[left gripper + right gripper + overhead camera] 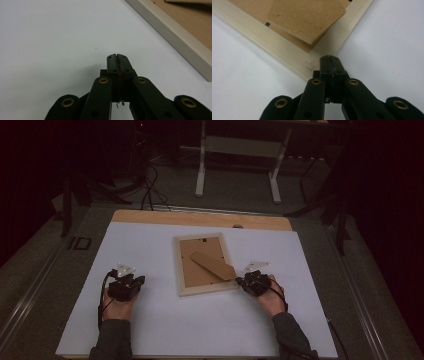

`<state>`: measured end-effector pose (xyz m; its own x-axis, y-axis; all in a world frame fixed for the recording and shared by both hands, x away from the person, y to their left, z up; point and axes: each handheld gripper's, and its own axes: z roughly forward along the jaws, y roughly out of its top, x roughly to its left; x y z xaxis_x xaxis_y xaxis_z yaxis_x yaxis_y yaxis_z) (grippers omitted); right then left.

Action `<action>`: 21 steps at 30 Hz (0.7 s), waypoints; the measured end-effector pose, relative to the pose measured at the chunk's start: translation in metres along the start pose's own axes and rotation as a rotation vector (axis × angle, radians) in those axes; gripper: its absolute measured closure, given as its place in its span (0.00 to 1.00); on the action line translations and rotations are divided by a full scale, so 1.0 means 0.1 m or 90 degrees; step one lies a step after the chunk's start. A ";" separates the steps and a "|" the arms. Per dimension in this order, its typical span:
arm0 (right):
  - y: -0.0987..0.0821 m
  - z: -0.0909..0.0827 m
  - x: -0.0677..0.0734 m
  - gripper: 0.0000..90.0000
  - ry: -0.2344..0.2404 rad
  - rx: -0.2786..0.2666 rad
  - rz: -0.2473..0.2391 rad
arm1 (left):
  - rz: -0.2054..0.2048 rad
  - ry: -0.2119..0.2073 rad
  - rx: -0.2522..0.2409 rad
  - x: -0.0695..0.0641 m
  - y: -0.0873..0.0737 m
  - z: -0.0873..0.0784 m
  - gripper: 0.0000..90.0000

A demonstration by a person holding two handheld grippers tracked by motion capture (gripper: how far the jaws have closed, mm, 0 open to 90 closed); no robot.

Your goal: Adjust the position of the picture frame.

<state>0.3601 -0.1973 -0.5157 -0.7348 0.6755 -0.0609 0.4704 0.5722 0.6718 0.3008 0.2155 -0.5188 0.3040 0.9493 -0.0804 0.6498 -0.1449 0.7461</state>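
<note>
Right gripper [329, 58]: black two-jaw tool, matte plastic links with brass-coloured rivets, jaws sitting pressed together with nothing between them. In the right gripper view its closed tip is lying at the lower right corner of the pale wooden picture frame [287, 50], face down, right at the frame's outer edge; contact cannot be confirmed. Two small chevron marks are showing on the frame's wood just beside the tip.

Picture frame: rectangular, smooth light wood border, flat brown fibreboard backing [197, 265] filling the middle. A brown fibreboard stand flap [305, 18], wedge-shaped with a matte, finely speckled surface and a visible thick edge, is lying on the backing and pointing toward the frame's lower right corner, just beyond the right gripper's tip.

In the high view the right gripper [242, 281] is resting against the frame's right lower corner, the person's right hand [270, 301] behind it.

Left gripper [117, 56]: same black build, jaws meeting along a slightly ragged seam, holding nothing. It is sitting on the white matte sheet [50, 37] to the left of the frame, apart from it; the frame's long pale edge is running diagonally beyond the tip in the left gripper view. In the high view the left gripper [134, 279] is lying well left of the frame's lower left corner, held in the left hand [116, 306].

The white sheet is covering a light wooden tabletop [200, 217], whose bare strip is showing beyond the frame's far side.
</note>
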 end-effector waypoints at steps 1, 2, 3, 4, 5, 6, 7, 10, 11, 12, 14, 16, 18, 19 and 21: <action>0.00 0.00 0.01 1.00 0.003 -0.001 -0.001 | 0.001 0.001 0.000 0.00 0.00 0.00 1.00; 0.00 0.00 0.03 1.00 0.008 -0.003 0.001 | 0.001 0.000 0.000 0.00 0.00 0.00 1.00; -0.01 0.00 0.04 1.00 0.012 -0.004 0.003 | 0.002 -0.001 0.000 0.00 0.00 0.00 1.00; -0.01 0.00 0.05 1.00 0.017 -0.005 0.003 | 0.003 -0.001 0.000 0.00 0.00 0.00 1.00; -0.01 0.00 0.07 1.00 0.020 -0.007 0.004 | 0.003 -0.001 0.000 0.00 0.00 0.00 1.00; -0.01 0.00 0.09 1.00 0.024 -0.006 0.002 | 0.003 -0.002 0.000 0.00 0.00 0.00 1.00; -0.01 0.00 0.11 1.00 0.025 -0.006 -0.002 | 0.004 -0.002 0.000 0.00 0.00 0.00 1.00; 0.01 0.01 0.17 1.00 0.034 -0.001 -0.017 | 0.003 -0.005 0.001 -0.01 0.00 0.01 1.00; 0.03 0.01 0.18 1.00 0.035 0.002 -0.024 | 0.003 -0.007 0.001 -0.01 0.00 0.01 1.00; 0.04 0.01 0.21 1.00 0.039 0.007 -0.028 | 0.003 -0.007 0.001 -0.01 0.00 0.00 1.00; 0.06 0.02 0.25 1.00 0.046 0.008 -0.039 | 0.002 -0.008 0.000 -0.01 0.00 0.00 1.00; 0.07 0.04 0.29 1.00 0.056 0.005 -0.044 | 0.000 -0.010 0.001 -0.01 0.00 0.00 1.00; 0.08 0.05 0.33 1.00 0.067 0.003 -0.043 | 0.002 -0.009 -0.002 -0.01 0.00 0.00 1.00; 0.08 0.06 0.35 1.00 0.072 0.001 -0.045 | 0.004 -0.010 -0.003 -0.02 0.00 0.00 1.00; 0.10 0.07 0.39 1.00 0.080 0.000 -0.046 | 0.007 -0.011 -0.006 -0.03 0.01 0.00 1.00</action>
<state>0.3390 -0.1623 -0.5166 -0.8225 0.5685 -0.0166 0.4132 0.6175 0.6693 0.3003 0.2130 -0.5181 0.3226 0.9428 -0.0838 0.6404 -0.1523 0.7528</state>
